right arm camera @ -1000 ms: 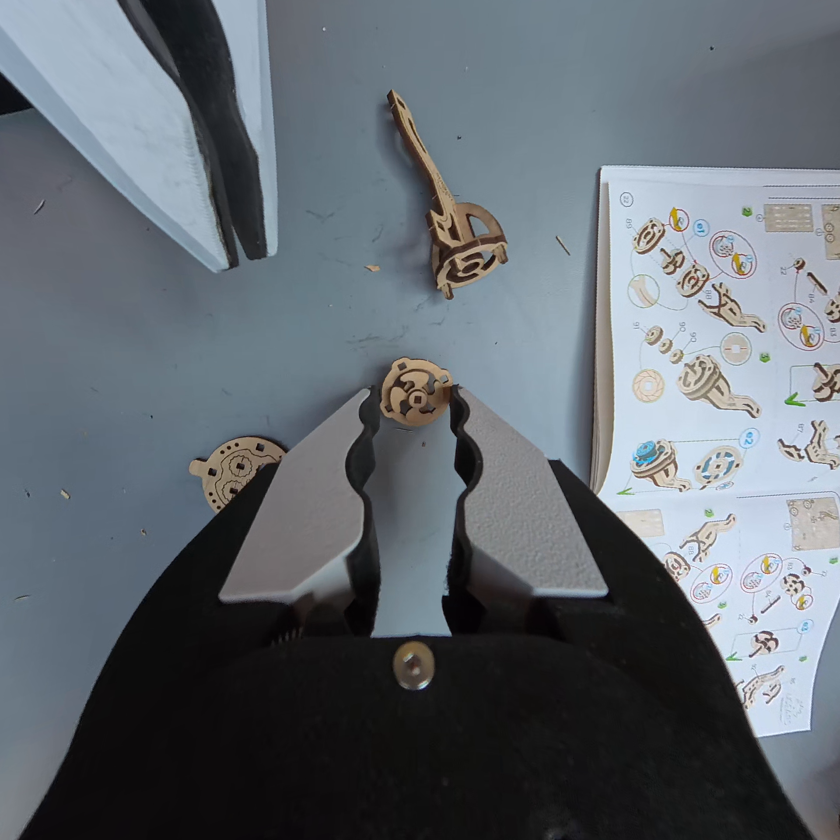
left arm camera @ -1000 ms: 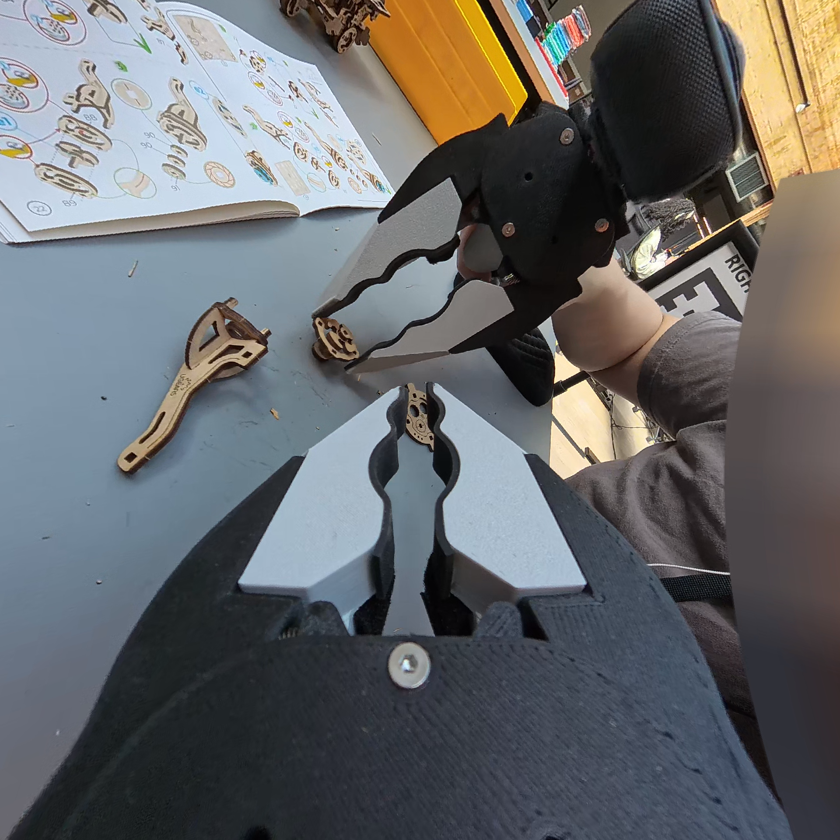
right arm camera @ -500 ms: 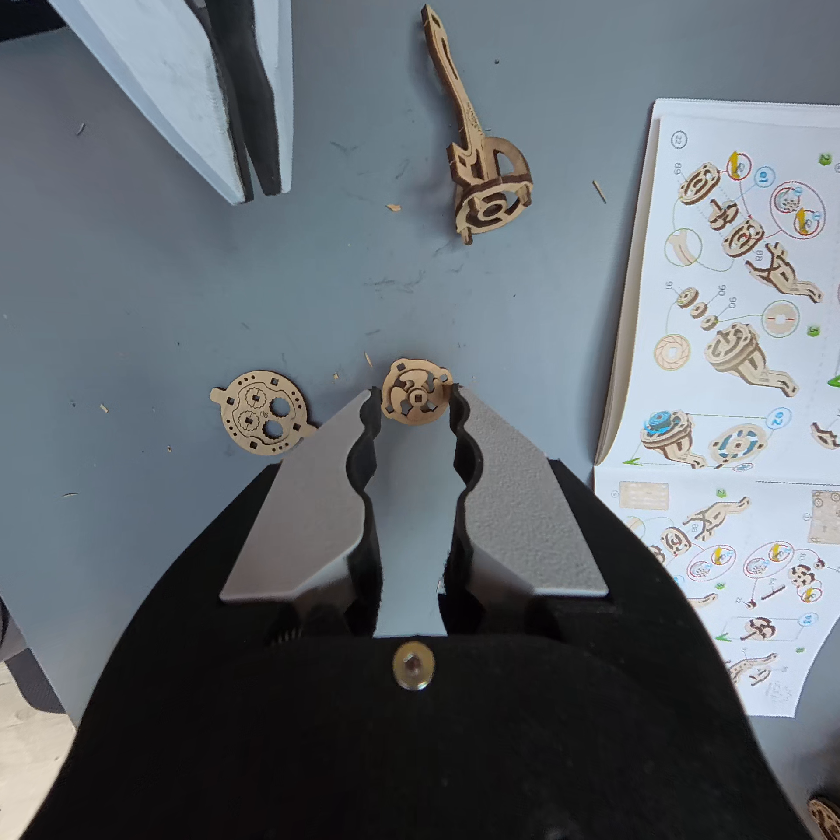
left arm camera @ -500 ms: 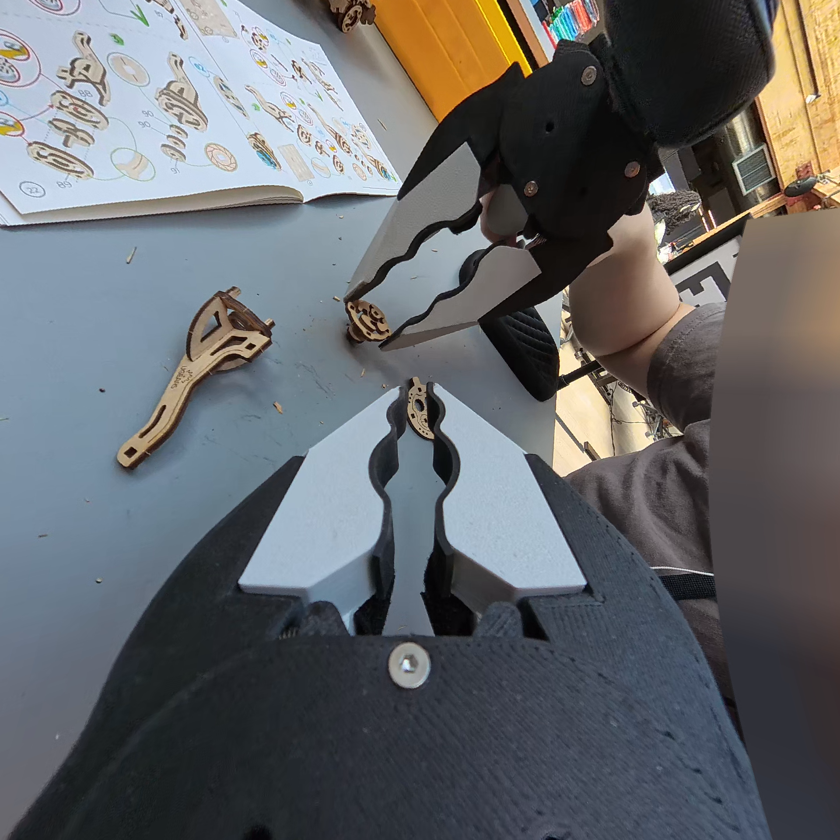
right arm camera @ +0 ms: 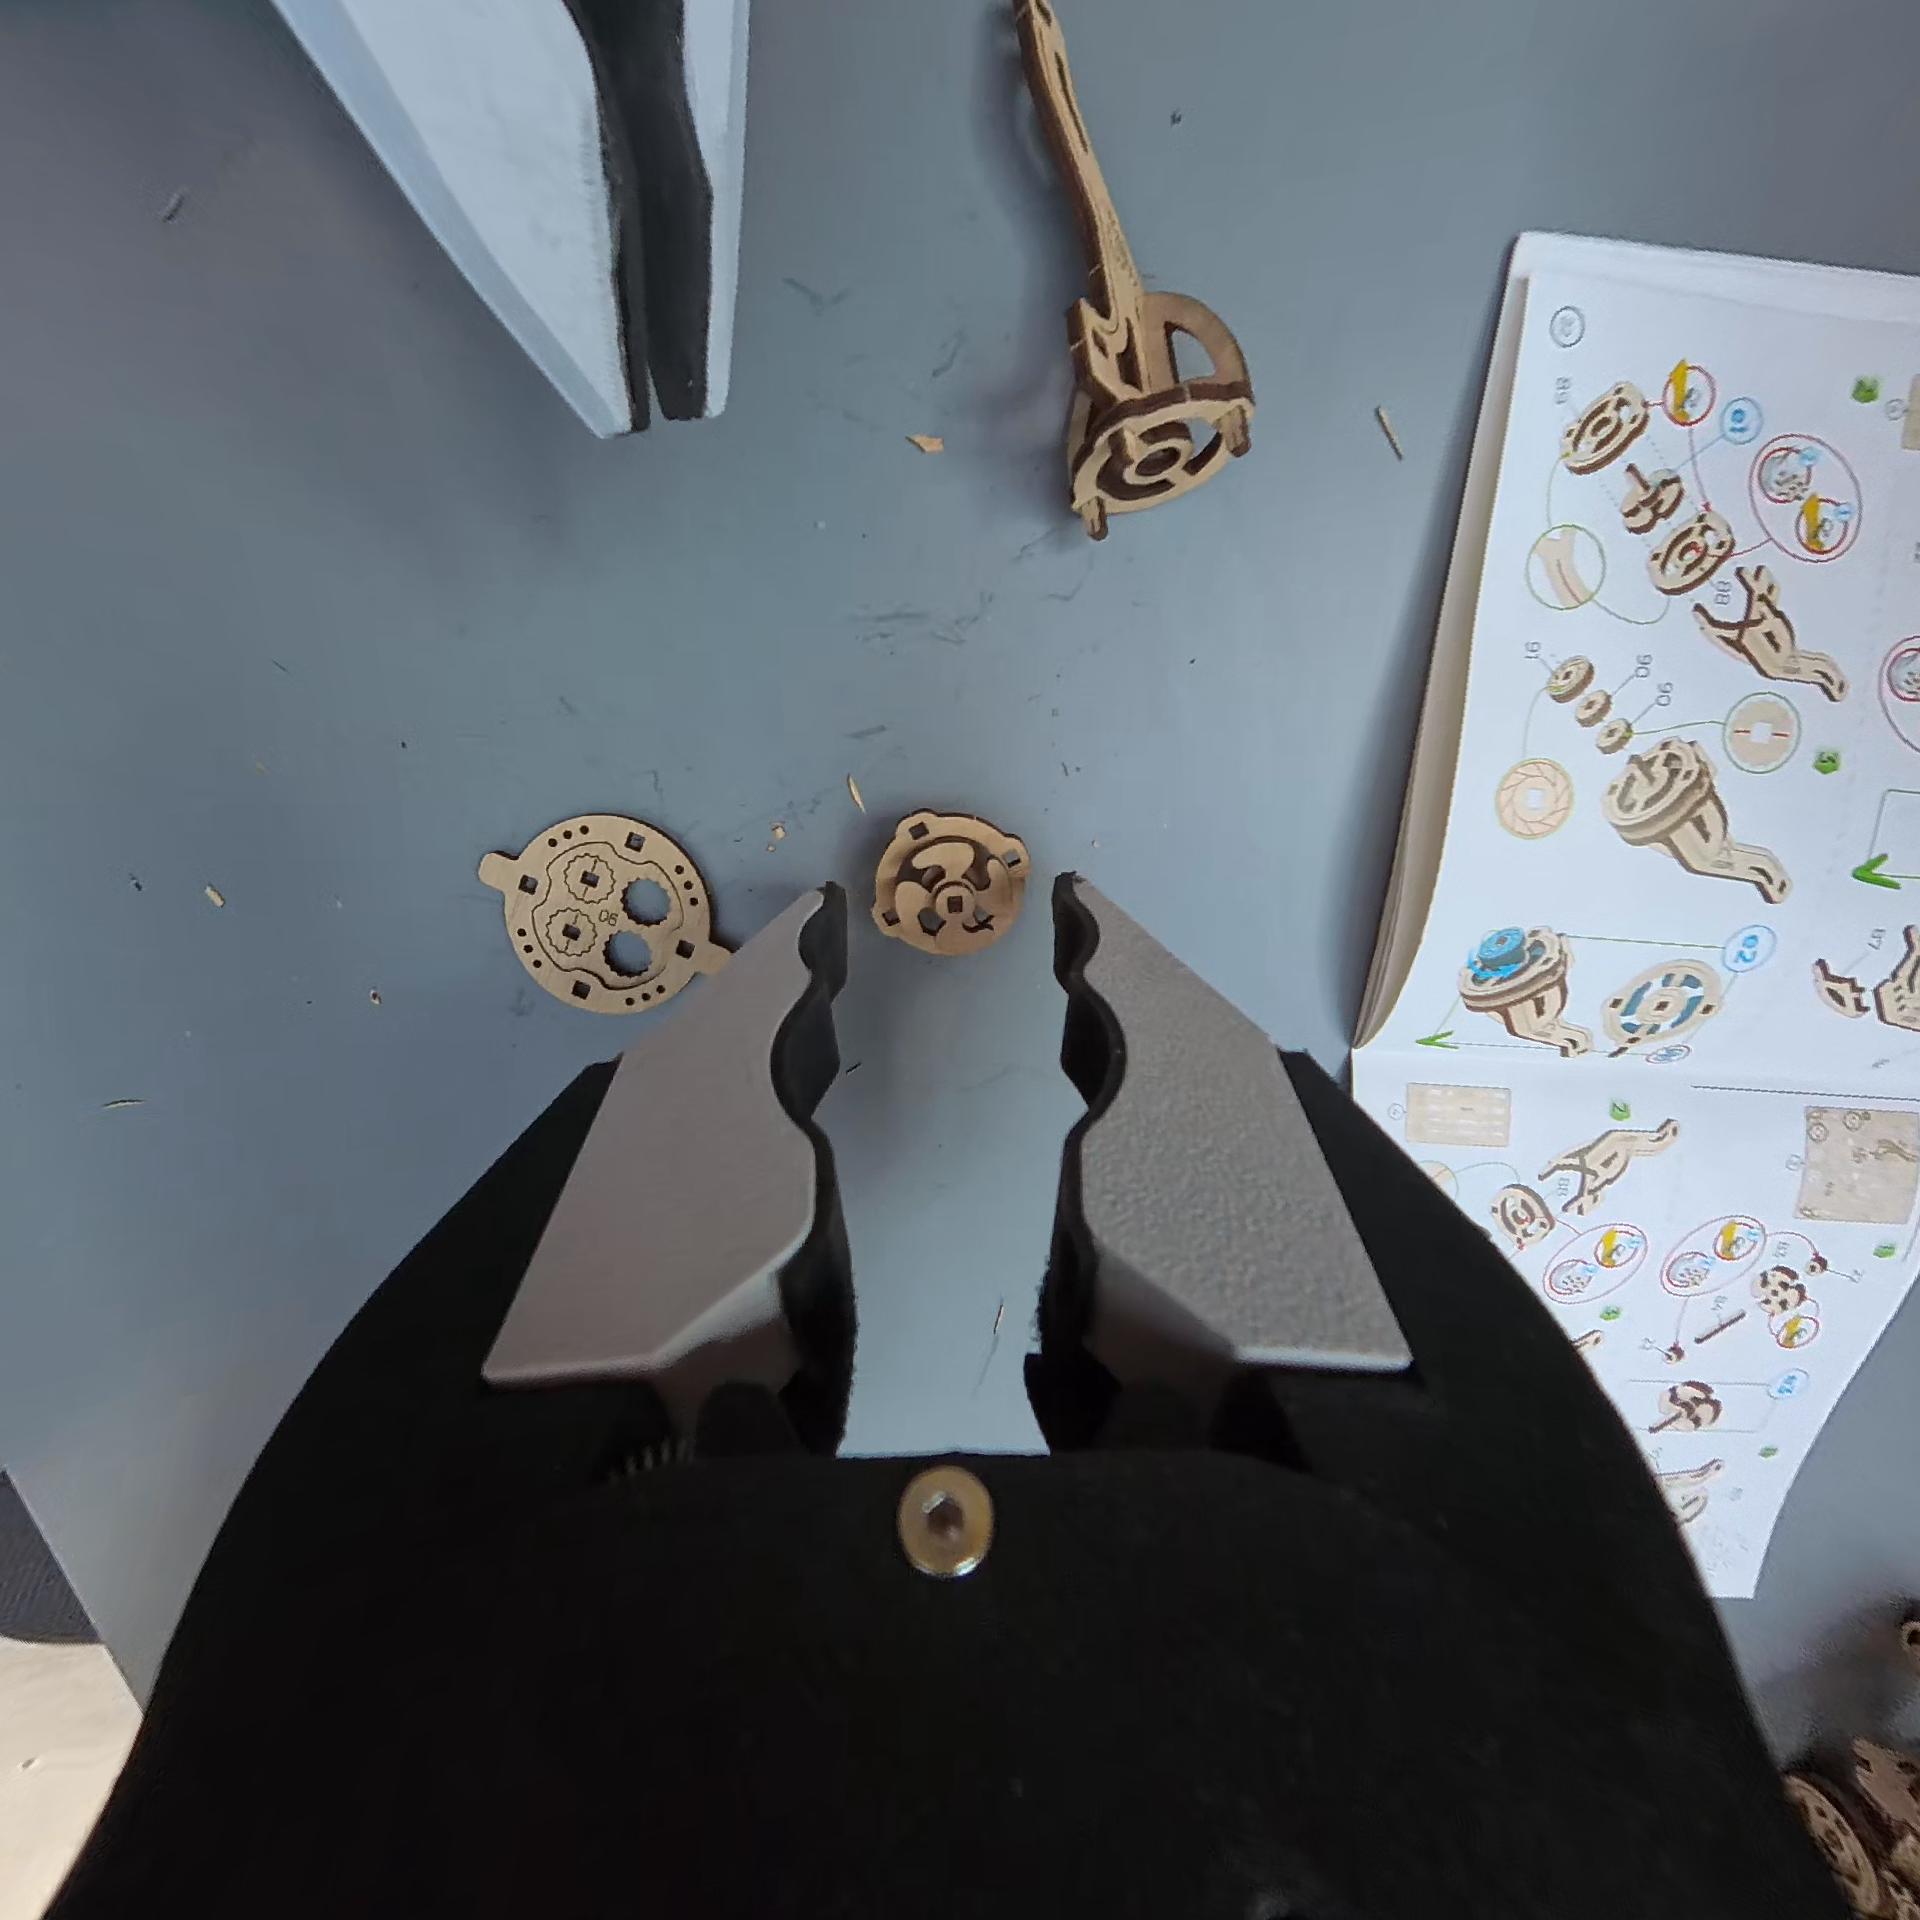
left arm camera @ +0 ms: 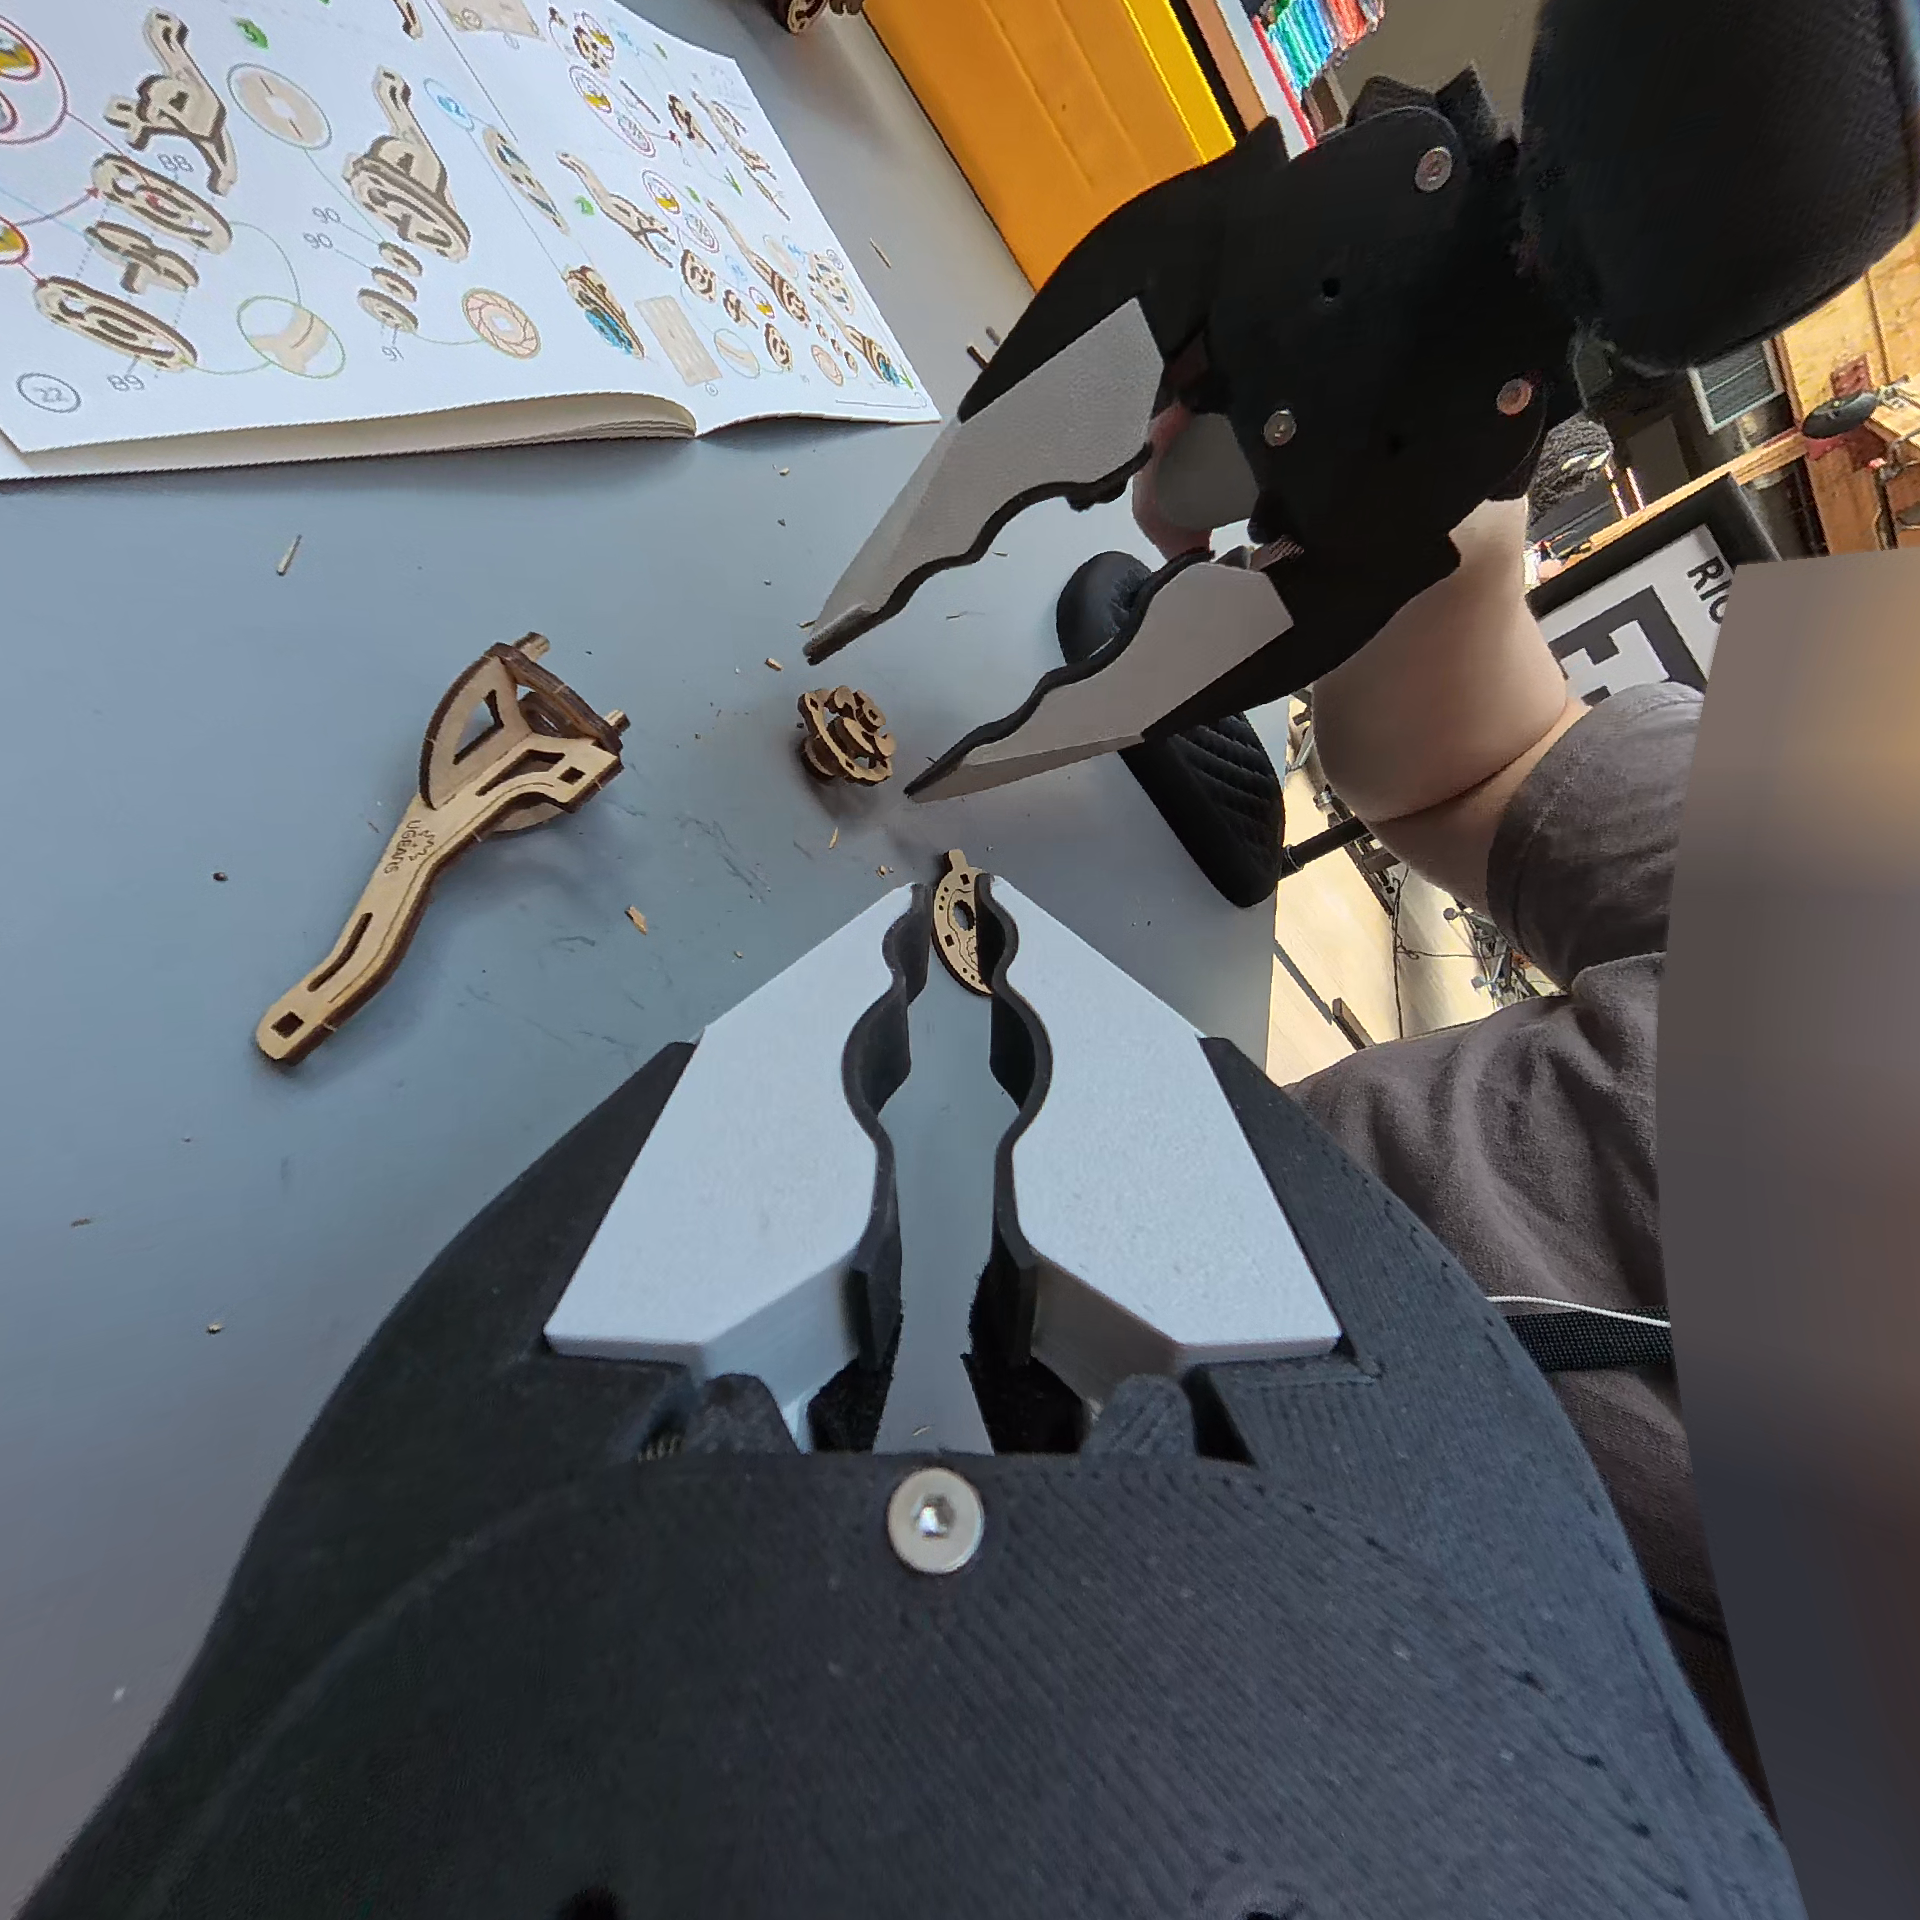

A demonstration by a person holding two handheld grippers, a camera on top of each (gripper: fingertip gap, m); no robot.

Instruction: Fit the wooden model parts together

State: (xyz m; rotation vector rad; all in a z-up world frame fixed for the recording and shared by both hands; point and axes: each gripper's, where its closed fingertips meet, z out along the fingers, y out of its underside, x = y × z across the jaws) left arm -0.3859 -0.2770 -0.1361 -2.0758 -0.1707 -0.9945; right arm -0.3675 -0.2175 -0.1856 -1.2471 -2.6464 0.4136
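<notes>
A small round wooden hub [right arm camera: 951, 883] stands on the grey table [right arm camera: 416, 623], just ahead of my right gripper [right arm camera: 948, 891], which is open with a fingertip on each side and not touching it. In the left wrist view the hub [left arm camera: 847, 732] sits between the right gripper's [left arm camera: 862, 720] spread tips. A flat wooden disc with holes [right arm camera: 597, 912] lies on the table left of the hub. My left gripper [left arm camera: 951, 888] is shut and empty above the table. The disc [left arm camera: 961, 925] shows through its narrow tip gap. A wooden lever assembly [right arm camera: 1132, 395] lies farther off.
An open instruction booklet [right arm camera: 1662, 727] lies on the right of the table and also shows in the left wrist view [left arm camera: 416, 208]. More wooden parts [right arm camera: 1860, 1829] sit at the bottom right. The table edge [left arm camera: 1262, 935] is near. A person's arm [left arm camera: 1455, 727] is beside it. The grippers' ends are close to 8 cm from one another.
My right gripper was shut on the round hub; it has opened and let it go on the table. The left gripper stayed shut and hardly moved.
</notes>
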